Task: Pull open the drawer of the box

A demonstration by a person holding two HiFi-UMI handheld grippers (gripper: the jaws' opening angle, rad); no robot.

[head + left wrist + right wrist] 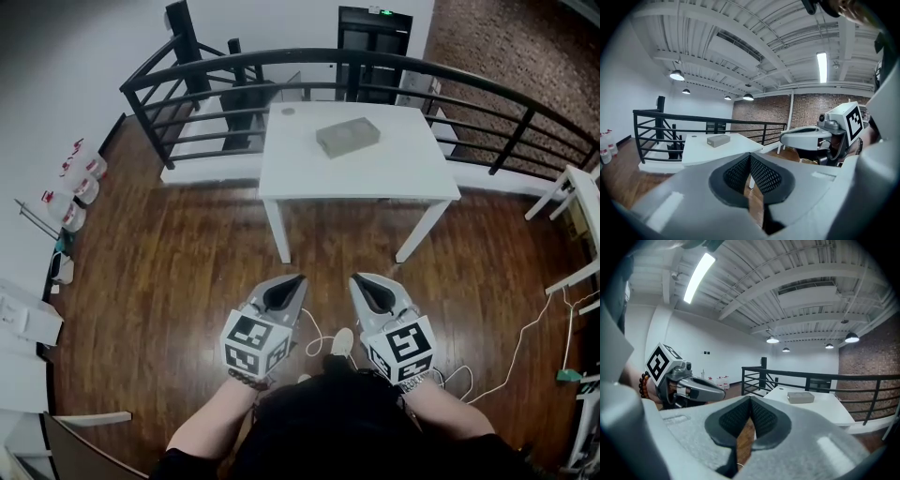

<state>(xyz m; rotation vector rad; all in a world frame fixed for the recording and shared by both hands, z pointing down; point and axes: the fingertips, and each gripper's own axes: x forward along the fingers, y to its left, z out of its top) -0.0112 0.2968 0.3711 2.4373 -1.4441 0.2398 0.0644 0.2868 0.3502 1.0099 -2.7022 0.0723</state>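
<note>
A small grey box [347, 136] lies on the white table [309, 169], far ahead of both grippers; it also shows as the grey box [717, 139] in the left gripper view and the grey box [800, 397] in the right gripper view. No drawer detail can be made out at this distance. My left gripper [299, 278] and right gripper [354, 278] are held side by side over the wooden floor, well short of the table. Both are shut with nothing between the jaws. From the left gripper [750, 156] the right one appears at the right; from the right gripper [750, 400] the left one appears at the left.
A black metal railing [281, 61] curves behind and around the table. White cables [525, 342] trail on the floor at the right. White furniture [581, 202] stands at the right edge, plastic jugs [80, 183] along the left wall. A small round disc [287, 111] lies on the table's far left.
</note>
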